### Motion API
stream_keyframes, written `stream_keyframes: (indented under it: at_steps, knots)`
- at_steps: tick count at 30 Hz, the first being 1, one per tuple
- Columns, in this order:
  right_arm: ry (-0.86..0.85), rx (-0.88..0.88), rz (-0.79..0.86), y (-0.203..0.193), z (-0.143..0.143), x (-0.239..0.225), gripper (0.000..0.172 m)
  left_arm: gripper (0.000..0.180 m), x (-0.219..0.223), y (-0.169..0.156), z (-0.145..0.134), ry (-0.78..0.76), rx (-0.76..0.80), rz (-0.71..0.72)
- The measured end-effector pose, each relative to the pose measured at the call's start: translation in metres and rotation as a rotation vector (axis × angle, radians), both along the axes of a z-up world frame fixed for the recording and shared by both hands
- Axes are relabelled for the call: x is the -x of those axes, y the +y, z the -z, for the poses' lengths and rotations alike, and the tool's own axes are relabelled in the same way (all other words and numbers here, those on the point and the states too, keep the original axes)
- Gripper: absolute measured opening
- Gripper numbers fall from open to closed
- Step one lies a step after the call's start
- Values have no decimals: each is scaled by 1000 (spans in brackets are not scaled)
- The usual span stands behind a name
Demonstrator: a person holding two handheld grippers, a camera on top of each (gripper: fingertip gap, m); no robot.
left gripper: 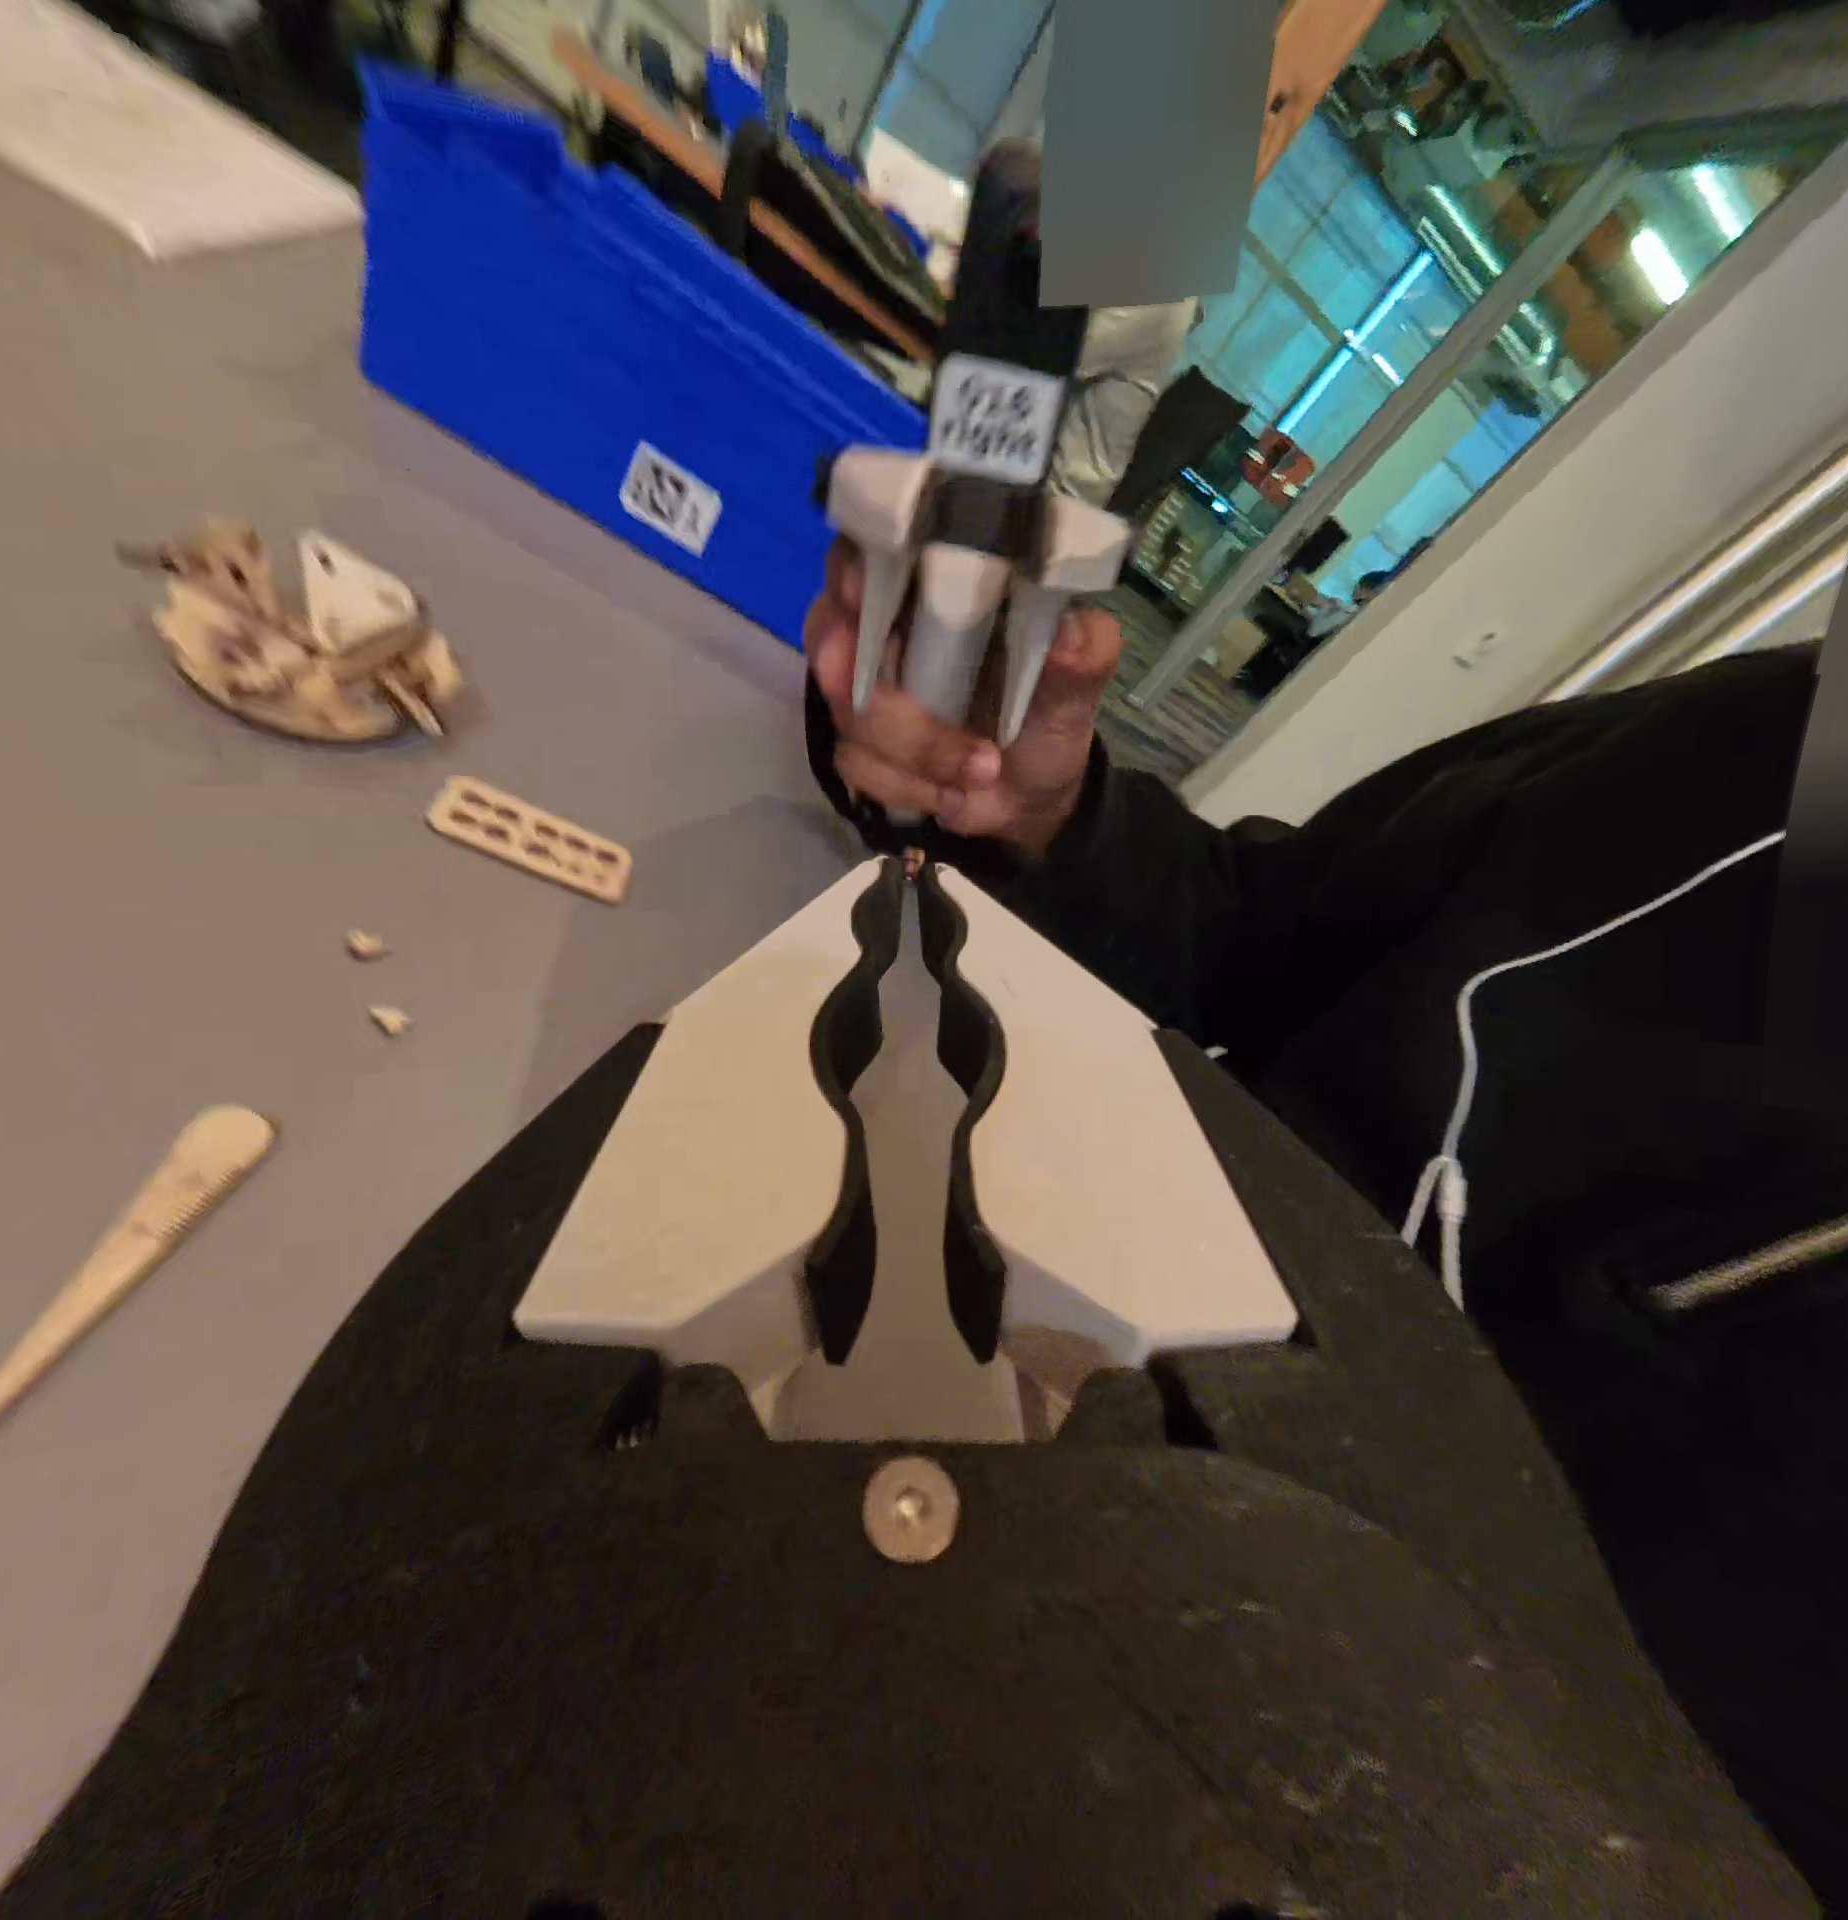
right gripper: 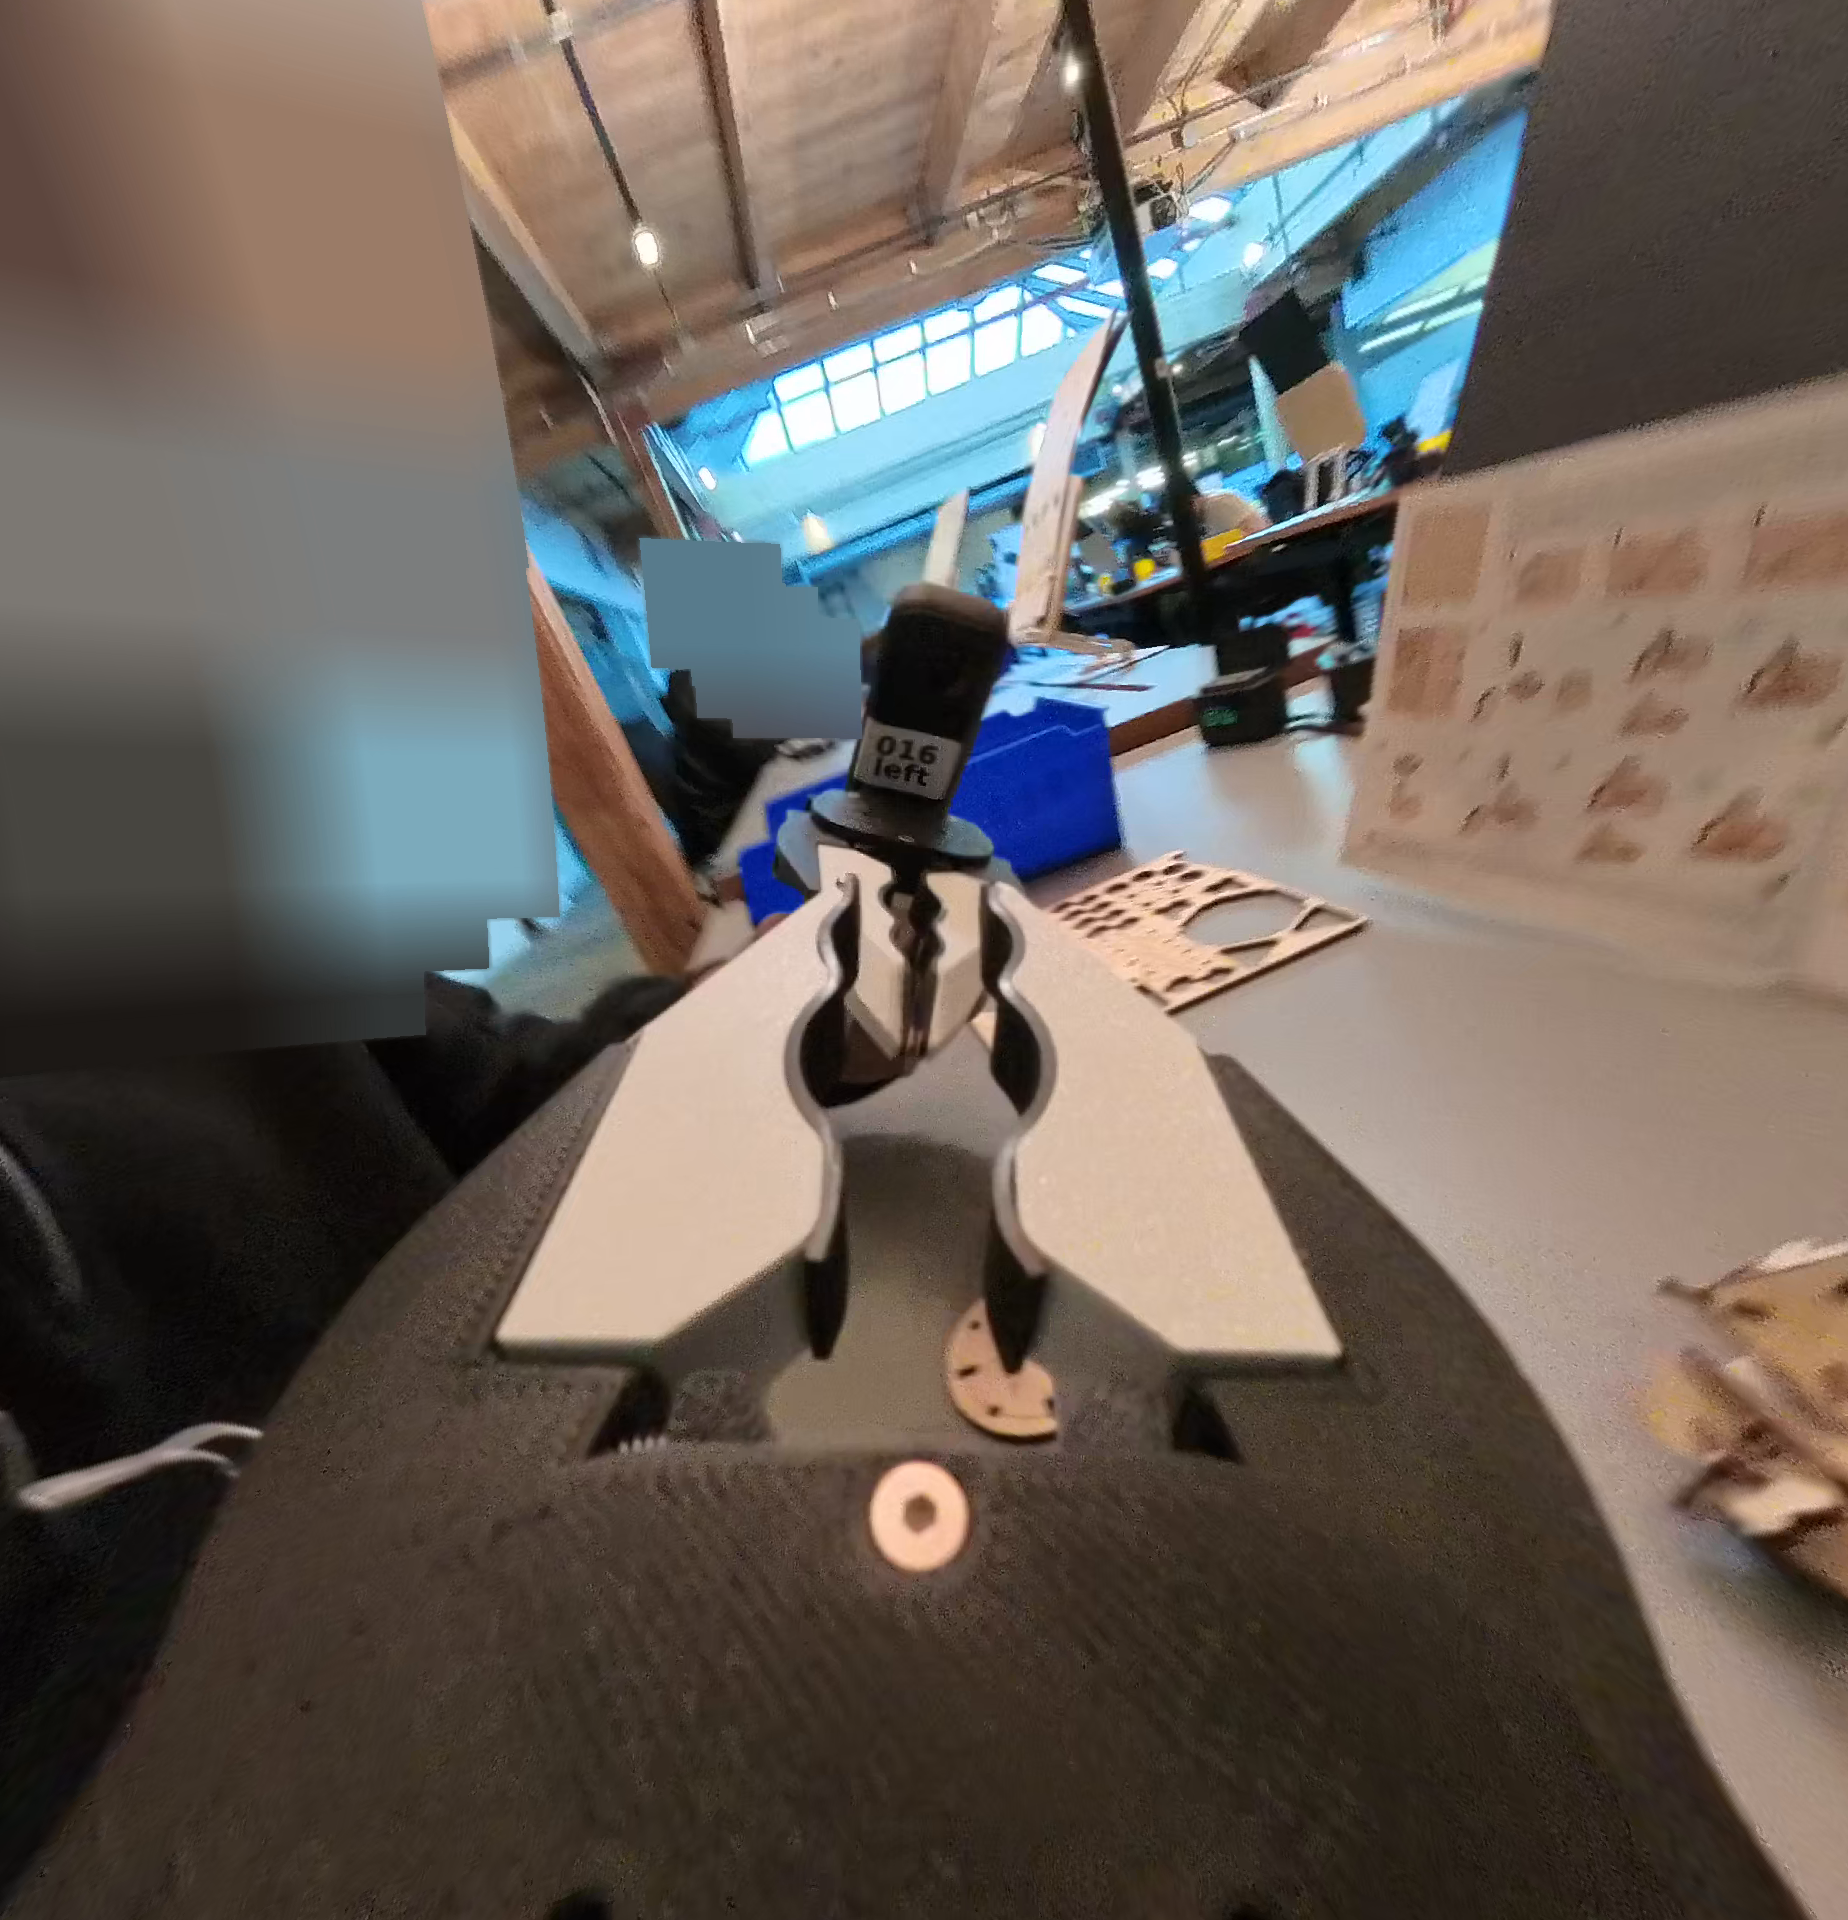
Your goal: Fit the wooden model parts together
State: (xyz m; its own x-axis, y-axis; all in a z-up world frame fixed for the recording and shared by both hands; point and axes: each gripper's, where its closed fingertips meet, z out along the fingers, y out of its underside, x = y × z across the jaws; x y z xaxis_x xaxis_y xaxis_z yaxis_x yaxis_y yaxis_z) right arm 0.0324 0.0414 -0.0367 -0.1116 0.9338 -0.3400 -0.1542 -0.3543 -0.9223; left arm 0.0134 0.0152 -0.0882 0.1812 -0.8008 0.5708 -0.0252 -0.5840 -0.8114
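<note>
Pinching a tiny brownish piece (left gripper: pixel 911 862) at its tips, the left claw (left gripper: pixel 907 878) meets the parted, empty right claw (right gripper: pixel 920 935) above the grey worktop (left gripper: pixel 224 935).

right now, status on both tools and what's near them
Left tool shut, tiny brown bit pinched at the tips. Right tool open, straddling the left tool's tips. Wooden disc on the grey table below it; part-built wooden model aside.
</note>
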Motion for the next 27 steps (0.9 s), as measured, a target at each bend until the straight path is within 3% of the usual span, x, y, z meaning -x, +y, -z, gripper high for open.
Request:
stream_keyframes:
  at_steps: [3, 6, 15, 27]
  knots:
    - [-36, -201, 24, -17, -6, 2, 27, 3, -6, -9, 15, -20, 194, 98]
    - [-40, -256, -32, -29, -4, 5, 28, 3, -11, -21, 14, -74, 300, 191]
    - [-331, -475, -186, -62, 54, 24, 24, 2, -9, -39, 9, -105, 343, 318]
    - [-332, -504, -258, -76, 58, 23, 15, 2, -9, -49, 8, -109, 372, 382]
